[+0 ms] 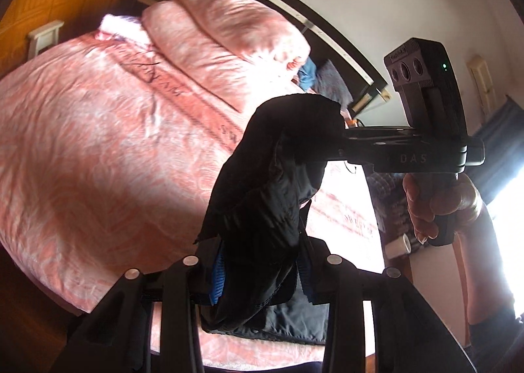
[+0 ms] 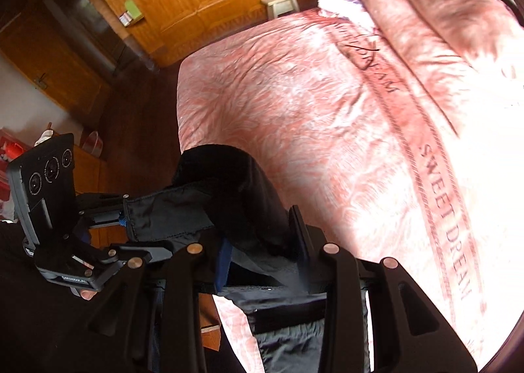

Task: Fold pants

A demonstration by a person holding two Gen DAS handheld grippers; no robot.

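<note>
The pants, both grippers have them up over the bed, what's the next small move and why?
Probably lower both grippers together toward the pink bedspread. The black pants hang bunched in the air, pinched by the left gripper and the right gripper, so they need laying flat before any fold.

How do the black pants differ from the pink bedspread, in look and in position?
The black pants are dark and plain; the pink bedspread is pale pink with a leafy pattern and a band of lettering. The pants hang bunched above the bed, clamped by the left gripper and the right gripper; the bedspread lies spread out over the bed. The pants look smooth and slightly shiny; the bedspread looks matte and finely wrinkled. Both are soft fabric.
</note>
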